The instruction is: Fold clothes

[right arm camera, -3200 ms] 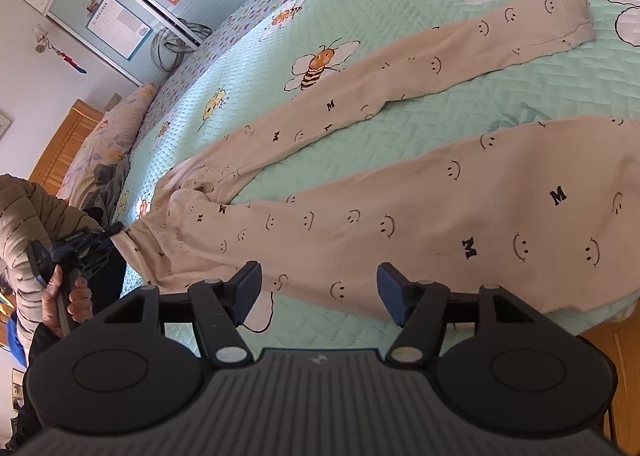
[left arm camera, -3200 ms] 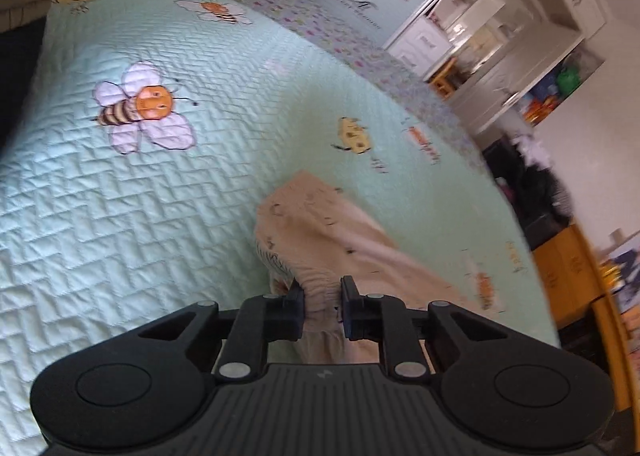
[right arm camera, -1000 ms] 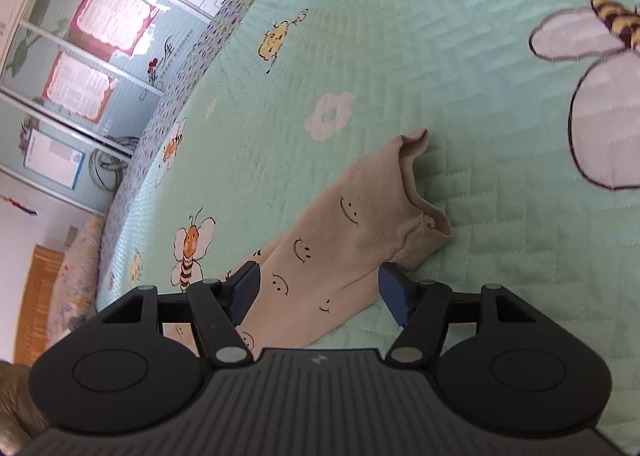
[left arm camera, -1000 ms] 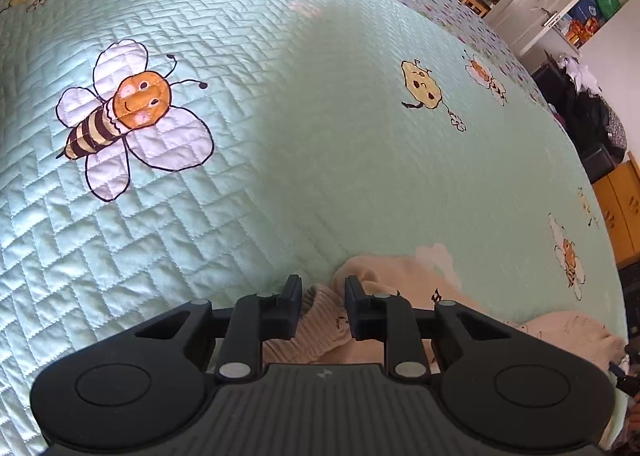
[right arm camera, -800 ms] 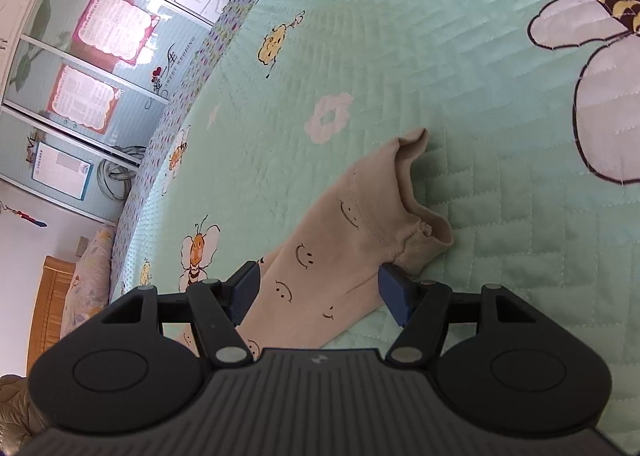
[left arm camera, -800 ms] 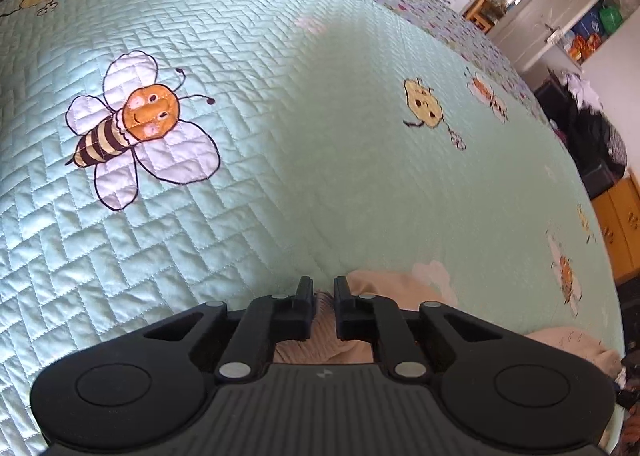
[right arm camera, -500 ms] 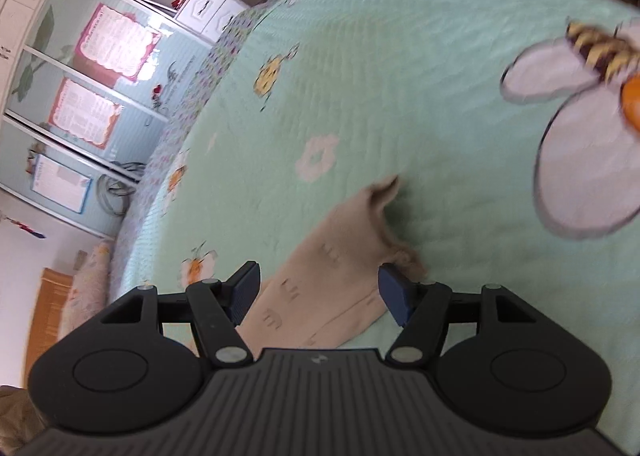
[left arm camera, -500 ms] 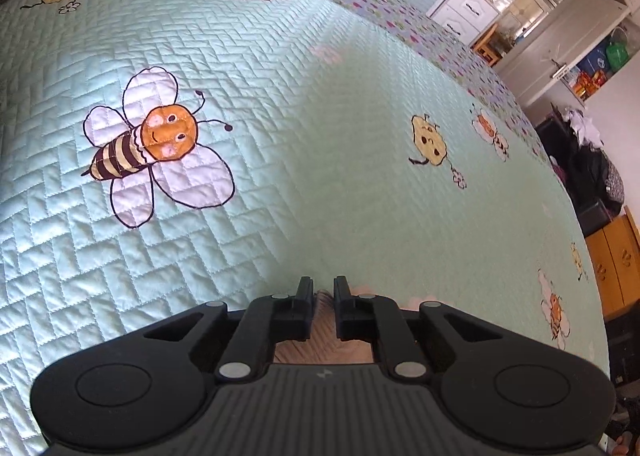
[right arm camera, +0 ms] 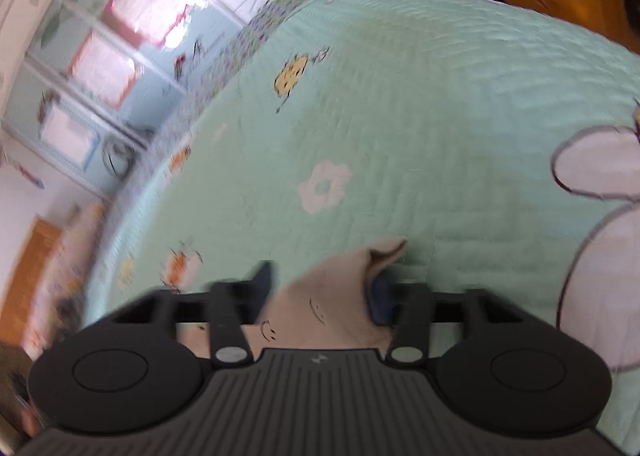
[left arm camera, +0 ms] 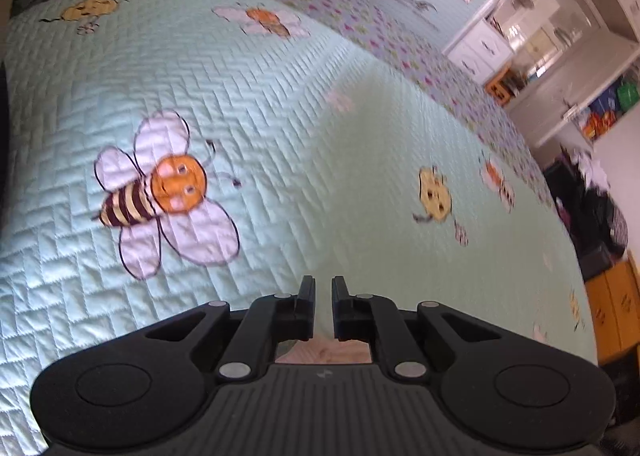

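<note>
Our left claw [left arm camera: 323, 290] is nearly shut, and a bit of the tan pants [left arm camera: 324, 354] shows low between its fingers. Our right claw [right arm camera: 320, 288] has just been closing, with the pants leg [right arm camera: 320, 308] between its fingers, over the green bed cover [right arm camera: 460, 116]. That view is blurry.

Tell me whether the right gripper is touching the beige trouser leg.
Touching. In the blurred right wrist view the trouser leg fills the right gripper, whose jaws have just been closing, one finger pressing its edge.
</note>
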Demonstrator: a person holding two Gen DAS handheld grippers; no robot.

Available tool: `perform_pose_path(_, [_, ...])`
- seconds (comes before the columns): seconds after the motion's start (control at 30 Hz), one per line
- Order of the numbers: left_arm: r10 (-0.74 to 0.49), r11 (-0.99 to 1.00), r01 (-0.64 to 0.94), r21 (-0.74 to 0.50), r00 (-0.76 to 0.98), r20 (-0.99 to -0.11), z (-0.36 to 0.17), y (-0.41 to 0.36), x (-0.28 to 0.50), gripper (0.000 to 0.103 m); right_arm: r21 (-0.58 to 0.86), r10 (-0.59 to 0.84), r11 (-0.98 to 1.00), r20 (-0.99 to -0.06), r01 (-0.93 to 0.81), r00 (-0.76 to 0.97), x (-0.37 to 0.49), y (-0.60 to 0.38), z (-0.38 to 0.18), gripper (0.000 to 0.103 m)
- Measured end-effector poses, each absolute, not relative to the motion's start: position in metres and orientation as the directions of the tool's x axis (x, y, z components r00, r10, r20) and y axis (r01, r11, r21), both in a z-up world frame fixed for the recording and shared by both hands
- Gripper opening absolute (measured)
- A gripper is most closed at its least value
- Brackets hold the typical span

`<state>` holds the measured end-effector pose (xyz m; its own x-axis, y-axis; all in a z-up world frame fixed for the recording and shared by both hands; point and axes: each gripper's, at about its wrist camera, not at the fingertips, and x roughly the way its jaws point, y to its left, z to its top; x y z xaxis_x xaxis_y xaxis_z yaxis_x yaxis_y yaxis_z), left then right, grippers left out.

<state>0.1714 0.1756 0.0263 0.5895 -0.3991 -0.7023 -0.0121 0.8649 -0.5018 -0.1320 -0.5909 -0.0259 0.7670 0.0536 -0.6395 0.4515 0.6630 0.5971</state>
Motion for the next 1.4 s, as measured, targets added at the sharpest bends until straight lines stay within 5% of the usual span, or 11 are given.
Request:
perform_pose_path(0.2, [-0.399,0.887,0.032,-0.461,0.555,-0.73,0.027,0.171,0.172,0.01,0.602,0.048,0.655,-0.637,0.457,0.769,-0.146,-0.588,-0.024,0.007])
perform_pose_path(0.37, [-0.373,0.905,0.012,-0.425,0.501,-0.781,0.02,0.181,0.171,0.021,0.608,0.044,0.665,-0.612,0.434,0.789,-0.159,-0.586,-0.016,0.007])
perform_pose_path(0.57, [-0.395,0.908,0.041,-0.416,0.416,-0.819,0.004,0.172,0.175,0.05,0.608,0.045,0.659,-0.621,0.444,0.783,-0.15,-0.586,-0.018,0.011])
perform_pose_path(0.77, [-0.435,0.896,0.099,-0.432,0.377,-0.818,-0.008,0.147,0.179,0.045,0.615,0.049,0.644,-0.626,0.455,0.778,-0.15,-0.587,-0.022,0.012])
perform_pose_path(0.9, [-0.439,0.896,0.117,-0.427,0.363,-0.822,-0.011,0.139,0.177,0.016,0.622,0.053,0.636,-0.625,0.457,0.779,-0.151,-0.589,-0.024,0.013])
perform_pose_path(1.17, [-0.429,0.899,0.113,-0.422,0.409,-0.805,0.0,0.143,0.171,0.011,0.628,0.047,0.631,-0.616,0.455,0.786,-0.15,-0.589,-0.025,0.013])
perform_pose_path(1.4, [-0.447,0.856,0.048,-0.515,0.571,-0.689,0.031,0.175,0.174,0.01,0.62,0.024,0.649,-0.597,0.442,0.802,-0.144,-0.588,-0.013,0.01])
